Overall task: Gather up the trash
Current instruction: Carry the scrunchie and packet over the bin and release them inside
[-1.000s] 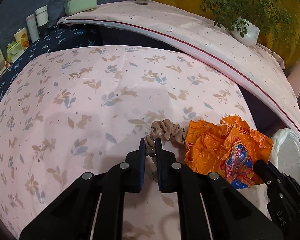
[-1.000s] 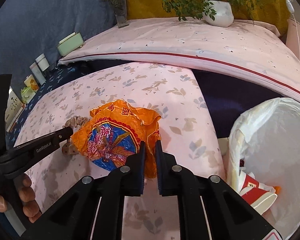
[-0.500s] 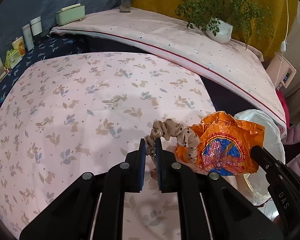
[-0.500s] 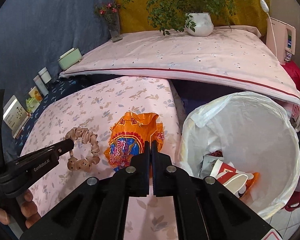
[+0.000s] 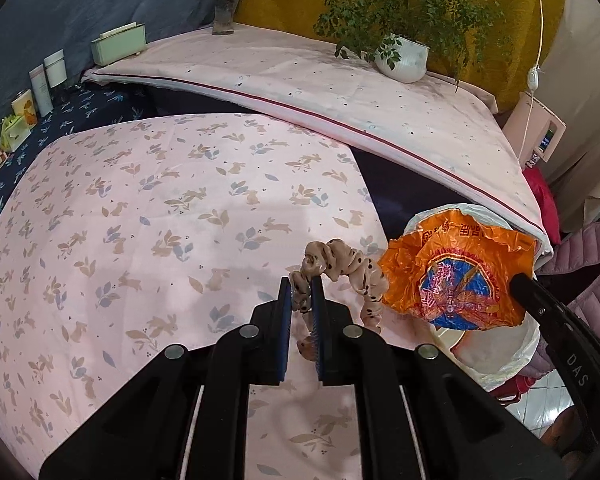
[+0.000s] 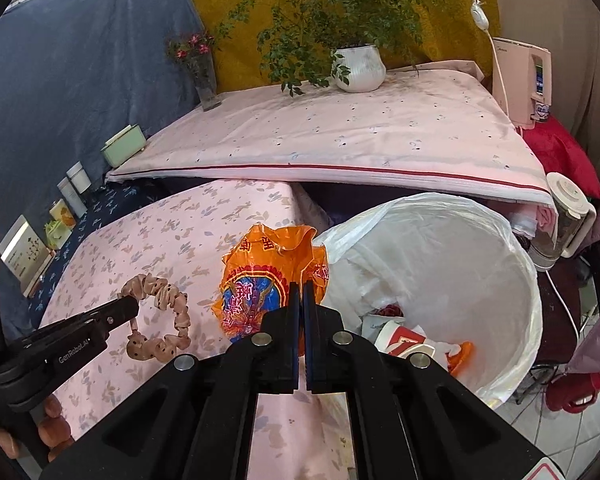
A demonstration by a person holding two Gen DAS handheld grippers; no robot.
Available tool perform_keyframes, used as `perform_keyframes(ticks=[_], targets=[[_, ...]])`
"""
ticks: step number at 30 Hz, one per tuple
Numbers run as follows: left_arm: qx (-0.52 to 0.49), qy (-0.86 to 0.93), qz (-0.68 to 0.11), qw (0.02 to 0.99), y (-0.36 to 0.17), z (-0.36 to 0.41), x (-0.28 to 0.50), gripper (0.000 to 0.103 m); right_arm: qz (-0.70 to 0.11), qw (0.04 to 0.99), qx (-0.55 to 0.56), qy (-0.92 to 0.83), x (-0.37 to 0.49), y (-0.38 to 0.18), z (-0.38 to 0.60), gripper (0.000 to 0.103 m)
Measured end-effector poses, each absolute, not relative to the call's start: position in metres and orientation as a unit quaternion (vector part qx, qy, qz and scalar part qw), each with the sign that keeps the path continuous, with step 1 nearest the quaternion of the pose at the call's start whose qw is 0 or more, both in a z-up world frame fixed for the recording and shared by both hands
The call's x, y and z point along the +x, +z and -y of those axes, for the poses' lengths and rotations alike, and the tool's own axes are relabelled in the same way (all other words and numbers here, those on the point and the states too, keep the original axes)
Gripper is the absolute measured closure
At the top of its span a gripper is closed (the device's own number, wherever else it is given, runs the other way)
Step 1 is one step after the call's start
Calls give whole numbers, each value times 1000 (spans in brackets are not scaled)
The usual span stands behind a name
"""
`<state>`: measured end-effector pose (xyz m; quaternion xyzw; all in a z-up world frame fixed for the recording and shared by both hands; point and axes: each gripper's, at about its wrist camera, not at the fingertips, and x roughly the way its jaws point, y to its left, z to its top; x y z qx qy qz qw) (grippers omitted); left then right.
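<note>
Over the last second we have lifted both items off the floral bedspread [image 5: 148,216] and swung right toward the bin. Our right gripper [image 6: 300,300] pinches the orange wrapper [image 6: 260,280], now at the rim of the white-lined trash bin [image 6: 512,264] at right of frame, so a release looks close. Our left gripper [image 5: 301,292] clamps the spotted beige scrunchie [image 5: 352,268], lower centre. The bin already holds red-and-white cartons [image 6: 404,338] and an orange scrap [image 6: 462,354].

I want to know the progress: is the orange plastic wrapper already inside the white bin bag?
Not yet. The crumpled orange plastic wrapper hangs pinched in the right tongs, beside the white bin bag.
</note>
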<state>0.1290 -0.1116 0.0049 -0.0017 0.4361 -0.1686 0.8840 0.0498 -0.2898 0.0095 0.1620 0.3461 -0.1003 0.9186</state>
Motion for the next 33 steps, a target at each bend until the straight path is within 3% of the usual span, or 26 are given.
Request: perform_keyframes(ticks=[18, 21, 23, 26, 33], targets=[[37, -247, -435, 865, 17, 209, 103, 92, -336, 910, 177, -167, 14, 9, 360, 101], [36, -259, -436, 861, 17, 223, 99, 86, -338, 909, 174, -173, 10, 7, 366, 101], [37, -260, -436, 861, 17, 229, 96, 65, -339, 908, 172, -174, 10, 6, 367, 97], [44, -255, -429, 865, 18, 234, 93, 52, -339, 909, 170, -175, 9, 5, 369, 94], [62, -236, -424, 872, 13, 224, 91, 51, -342, 911, 160, -166, 11, 7, 361, 78]])
